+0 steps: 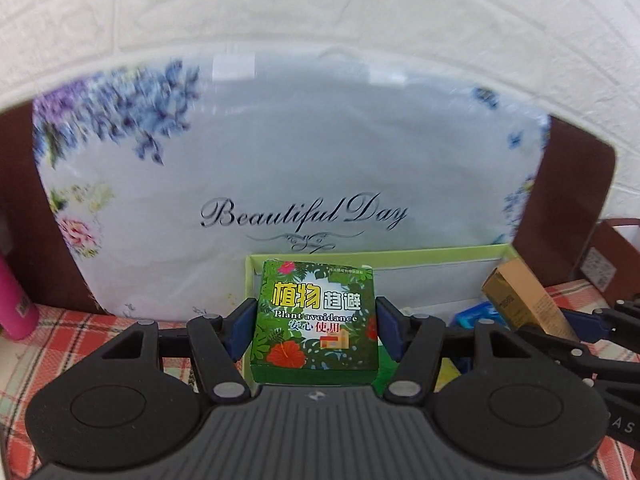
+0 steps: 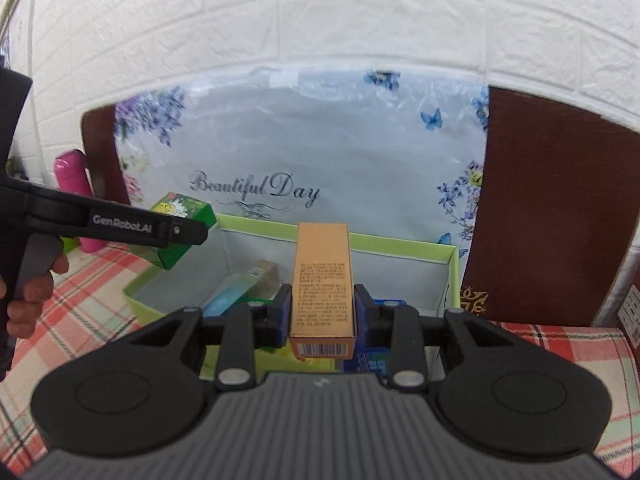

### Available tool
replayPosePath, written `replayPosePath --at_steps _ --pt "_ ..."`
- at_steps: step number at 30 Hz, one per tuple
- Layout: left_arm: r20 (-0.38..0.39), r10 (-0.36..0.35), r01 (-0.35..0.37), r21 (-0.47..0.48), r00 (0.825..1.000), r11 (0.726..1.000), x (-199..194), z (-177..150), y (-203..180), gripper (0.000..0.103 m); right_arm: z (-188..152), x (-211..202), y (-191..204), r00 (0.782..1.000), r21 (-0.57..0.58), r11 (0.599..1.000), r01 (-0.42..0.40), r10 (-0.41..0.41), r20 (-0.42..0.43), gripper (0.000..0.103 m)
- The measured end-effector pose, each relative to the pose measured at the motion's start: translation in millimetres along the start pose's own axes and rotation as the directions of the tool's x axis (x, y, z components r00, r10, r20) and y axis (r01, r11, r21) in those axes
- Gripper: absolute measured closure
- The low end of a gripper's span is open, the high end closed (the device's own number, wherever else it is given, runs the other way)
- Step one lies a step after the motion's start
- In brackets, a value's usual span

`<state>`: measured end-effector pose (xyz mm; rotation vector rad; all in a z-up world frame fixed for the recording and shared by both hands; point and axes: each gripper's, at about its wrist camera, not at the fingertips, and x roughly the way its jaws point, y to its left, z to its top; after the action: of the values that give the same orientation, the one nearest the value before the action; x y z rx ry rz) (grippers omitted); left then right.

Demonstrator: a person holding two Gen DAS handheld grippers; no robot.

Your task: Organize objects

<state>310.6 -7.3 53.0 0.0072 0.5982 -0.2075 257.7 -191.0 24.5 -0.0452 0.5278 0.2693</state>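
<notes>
Two boxes held above the lime tray (image 2: 400, 246).
Our left gripper (image 1: 316, 328) fingers clamp the green box (image 1: 316, 320); our right gripper (image 2: 322, 312) fingers pinch the tan carton (image 2: 323, 280) narrowly.

Leaf-print box (image 1: 316, 320) is clamped between the left gripper (image 1: 316, 326) pads, held over the near-left corner of the open tray (image 1: 440, 254). Tall narrow box (image 2: 323, 280) is gripped by the right gripper (image 2: 322, 312), lengthwise along the fingers, above the tray interior. Right gripper is placed just right of the left one. Inside the tray, below and left of the right gripper, a small carton (image 2: 244, 290) is seen lying tilted; another packet (image 2: 370, 360) lies under the gripper. Tray sits on the table (image 2: 92, 292). Behind the tray, ahead of both grippers, a flat bag (image 2: 312, 152) is stood against the wall (image 2: 320, 20). Bottle (image 2: 74, 196) is stood far left of the left gripper.
</notes>
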Motion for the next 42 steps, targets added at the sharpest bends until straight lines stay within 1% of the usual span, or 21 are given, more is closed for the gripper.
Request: replayPosePath --at_steps 2,5,6,7,8,10,11,13,17,20,22,24,26,27,29,31,33,38,42 --pt "-0.019 0.009 -0.009 0.009 1.0 1.0 18 1 2 0.038 2 18 0 1.0 -0.012 1.0 -0.003 0.003 -0.014 0.073" --pt "0.0 0.005 -0.005 0.005 1.0 1.0 30 0 8 0.036 1 44 2 0.999 -0.03 1.0 -0.008 0.007 -0.038 0.072" --pt "0.008 -0.005 0.005 -0.004 1.0 1.0 31 -1 10 0.026 0 52 3 0.999 -0.038 0.999 -0.02 0.018 -0.051 0.07" --pt "0.01 -0.018 0.018 -0.018 1.0 1.0 31 -2 14 0.019 -2 57 4 0.998 -0.047 0.999 -0.023 0.021 -0.059 0.051" --pt "0.013 -0.022 0.023 -0.037 1.0 0.999 29 -4 17 0.015 -5 57 4 0.999 -0.054 0.998 -0.016 0.013 -0.051 0.033" --pt "0.035 -0.031 0.033 -0.053 0.999 0.998 24 -8 24 0.015 -9 48 4 1.0 -0.076 0.997 -0.015 0.015 0.001 0.026" --pt "0.046 -0.028 0.03 -0.055 0.999 0.998 20 -9 26 0.015 -10 43 5 1.0 -0.083 0.996 -0.01 0.011 0.016 0.02" --pt "0.054 -0.01 0.013 -0.062 0.998 0.998 14 -11 29 0.015 -12 34 3 0.999 -0.08 0.997 0.002 0.001 0.036 0.014" --pt "0.058 -0.004 0.008 -0.067 0.998 0.998 0 -10 24 0.015 -13 18 -1 0.999 -0.045 0.999 -0.001 0.003 0.037 0.004" --pt "0.057 -0.004 0.007 -0.04 0.998 0.999 -17 -11 11 0.015 -15 1 -3 0.999 -0.004 1.0 0.001 -0.001 0.047 0.0" --pt "0.063 -0.007 0.009 -0.029 0.998 1.0 -35 -13 3 0.015 -18 -15 -3 0.998 0.015 1.0 -0.005 0.004 0.059 0.0" --pt "0.056 0.008 -0.007 -0.024 0.998 1.0 -51 -17 -7 0.015 -24 -31 -1 0.998 0.023 0.999 -0.023 0.022 0.053 0.0" --pt "0.038 0.034 -0.034 -0.015 0.999 0.999 -67 -25 -14 0.015 -34 -46 2 0.998 0.015 0.998 -0.055 0.055 0.026 0.0" --pt "0.029 0.049 -0.048 -0.014 0.998 0.999 -76 -31 -17 0.015 -42 -54 5 0.998 0.012 0.998 -0.061 0.06 0.016 0.0" --pt "0.024 0.055 -0.055 -0.024 0.998 0.998 -92 -46 -20 0.015 -57 -69 9 0.998 0.009 0.998 -0.059 0.059 0.0 0.0" --pt "0.017 0.041 -0.04 -0.04 0.999 0.998 -106 -63 -22 0.015 -73 -85 13 0.998 0.019 0.998 -0.059 0.059 -0.003 0.0" --pt "-0.007 0.024 -0.025 -0.063 1.0 0.998 -115 -82 -25 0.015 -89 -99 14 0.998 0.052 0.997 -0.061 0.062 -0.011 0.0" --pt "-0.075 -0.008 -0.001 -0.113 0.997 0.994 -127 -122 -28 0.015 -121 -125 16 0.997 0.123 0.99 -0.066 0.07 -0.03 0.0" --pt "-0.107 0.003 -0.02 -0.151 0.994 0.988 -133 -147 -22 0.015 -142 -139 22 0.998 0.135 0.99 -0.048 0.054 -0.04 0.0"
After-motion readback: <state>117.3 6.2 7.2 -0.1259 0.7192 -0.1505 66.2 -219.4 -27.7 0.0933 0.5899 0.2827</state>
